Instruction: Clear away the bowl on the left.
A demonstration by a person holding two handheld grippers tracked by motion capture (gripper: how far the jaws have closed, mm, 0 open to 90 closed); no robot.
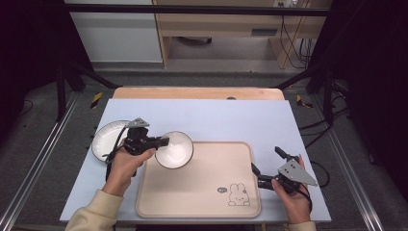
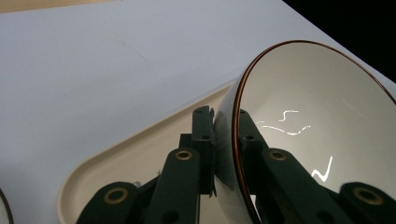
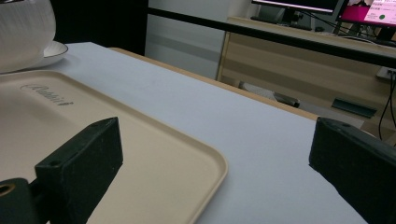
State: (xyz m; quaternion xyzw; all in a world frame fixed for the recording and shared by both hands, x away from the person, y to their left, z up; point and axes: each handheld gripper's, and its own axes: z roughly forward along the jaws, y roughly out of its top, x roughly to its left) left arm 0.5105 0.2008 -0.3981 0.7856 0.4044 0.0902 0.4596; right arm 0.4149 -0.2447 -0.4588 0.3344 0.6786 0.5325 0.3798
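A white bowl [image 1: 175, 149] with a thin brown rim hangs tilted over the far left corner of a beige tray [image 1: 207, 185]. My left gripper [image 1: 163, 142] is shut on the bowl's rim, one jaw inside and one outside. In the left gripper view the bowl [image 2: 317, 116] stands on edge between the jaws of the left gripper [image 2: 224, 116], above the tray's corner [image 2: 130, 154]. My right gripper [image 1: 266, 160] stands open at the tray's right edge, holding nothing. In the right gripper view the right gripper [image 3: 219, 140] straddles the tray's corner [image 3: 140, 154], with the bowl [image 3: 23, 28] far off.
A white plate [image 1: 106, 137] lies on the pale blue mat [image 1: 216, 115] left of the tray, behind my left hand. The tray has a rabbit drawing [image 1: 239, 195] near its front right corner. A wooden desk and cables stand beyond the table.
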